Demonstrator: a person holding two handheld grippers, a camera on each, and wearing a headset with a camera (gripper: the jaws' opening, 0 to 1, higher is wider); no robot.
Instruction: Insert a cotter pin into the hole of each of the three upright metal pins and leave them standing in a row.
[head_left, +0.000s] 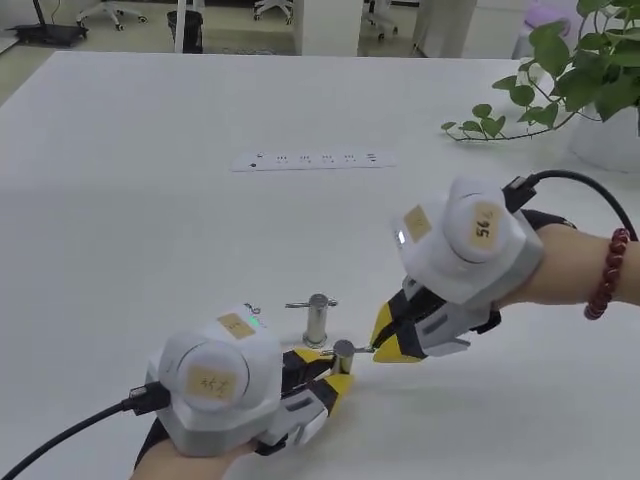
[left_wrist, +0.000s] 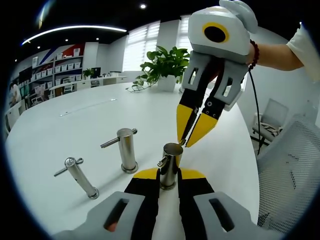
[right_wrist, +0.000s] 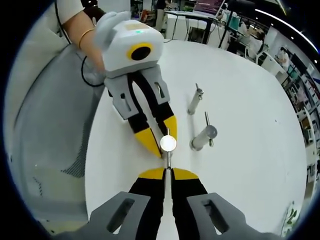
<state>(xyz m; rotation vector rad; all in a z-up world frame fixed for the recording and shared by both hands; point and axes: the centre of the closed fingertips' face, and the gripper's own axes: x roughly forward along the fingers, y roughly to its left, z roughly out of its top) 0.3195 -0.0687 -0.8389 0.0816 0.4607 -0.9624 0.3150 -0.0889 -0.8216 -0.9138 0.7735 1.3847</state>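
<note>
A short silvery cylindrical metal pin (left_wrist: 170, 165) stands upright on the white table (head_left: 200, 220), clamped near its base between the yellow-tipped jaws of the left gripper (left_wrist: 170, 176). The right gripper (right_wrist: 168, 173) is closed on a thin wire cotter pin (right_wrist: 168, 161), whose tip meets this metal pin just under its head. Near the clamped pin stands a second metal pin (left_wrist: 127, 150) with a cotter pin through it. A third metal pin (left_wrist: 80, 176) lies beyond the second and is fitted likewise.

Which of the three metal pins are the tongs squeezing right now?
The pin clamped between the left tongs, where the right tongs hold a cotter pin to its top. The other two pins sit apart, untouched, cotter pins already through.
</note>
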